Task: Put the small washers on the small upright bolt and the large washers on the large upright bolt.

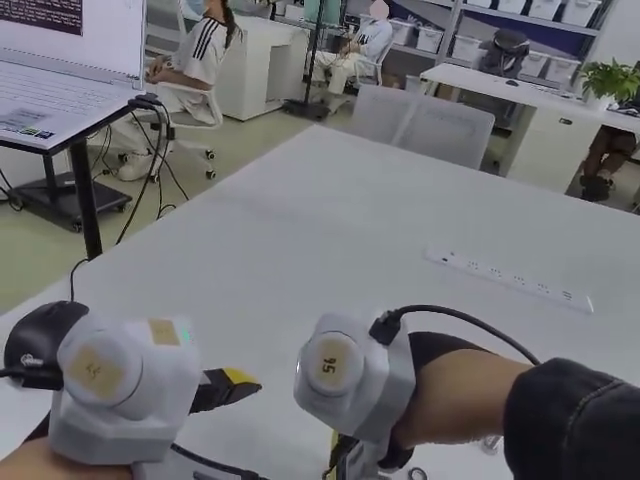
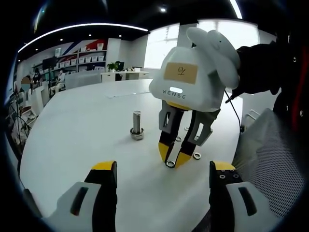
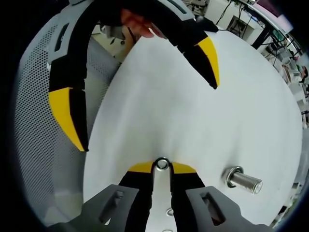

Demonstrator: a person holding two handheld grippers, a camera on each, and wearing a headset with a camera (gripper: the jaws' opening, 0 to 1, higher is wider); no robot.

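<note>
Washers point(image 2: 197, 155) are the whole job, and by my reading nearly all of it is yet to be done. At the left of the left gripper view one upright bolt point(image 2: 137, 121) stands on the white table point(image 2: 72, 135) with a ring point(image 2: 137, 135) around its foot. That ring may be a washer already seated or only the bolt's own head; it is too small to say. I also cannot tell whether this is the small bolt or the large one.

Just right of the bolt, the right gripper point(image 2: 171, 157) points down at the tabletop. Its jaws are pressed together on a single washer point(image 2: 170, 164), which sits at the surface or barely off it. The right gripper view shows the same washer pinched between the yellow tips, with the bolt off to one side. Further right, the loose washers lie near the pinched one and apart from the bolt.

The left gripper point(image 3: 145, 104) faces the right one from close by, jaws spread wide and holding nothing.

So at most one washer is on a bolt. The pinched one has yet to be lifted, matched to the bolt of its size and dropped over it. After that the loose ones wait to be sorted the same way.
</note>
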